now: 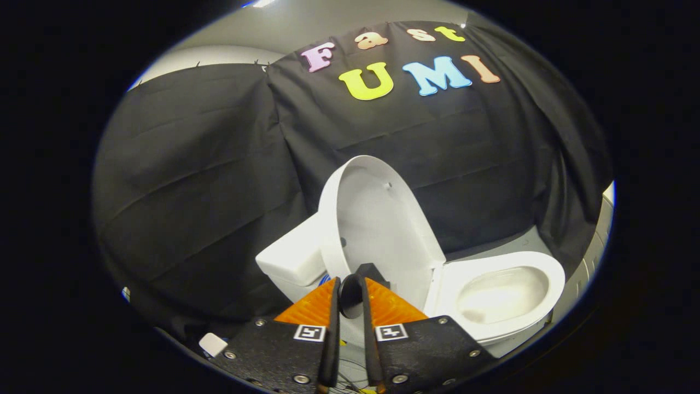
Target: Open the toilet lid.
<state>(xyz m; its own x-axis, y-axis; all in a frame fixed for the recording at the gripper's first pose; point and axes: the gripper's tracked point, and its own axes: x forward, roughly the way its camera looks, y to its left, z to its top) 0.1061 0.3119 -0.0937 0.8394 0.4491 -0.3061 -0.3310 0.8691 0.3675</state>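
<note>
Here, the toilet lid [377, 219] is standing raised against the cistern [292, 257], just beyond the claw [351, 287], whose fingers are sitting nearly pressed together, gripping nothing; the bowl [500, 295] is lying uncovered alongside.

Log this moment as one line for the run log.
lid: raised upright against tank | bowl: uncovered | gripper: fingers nearly closed, tips at lid's lower edge, grip unclear

Fisheye camera mounted on hand-held gripper [351, 293], looking forward along two fingers at view bottom. Faces toilet [437, 273] and black booth wall [219, 180] from slightly above; toilet lid [377, 224] near, just beyond fingertips.
</note>
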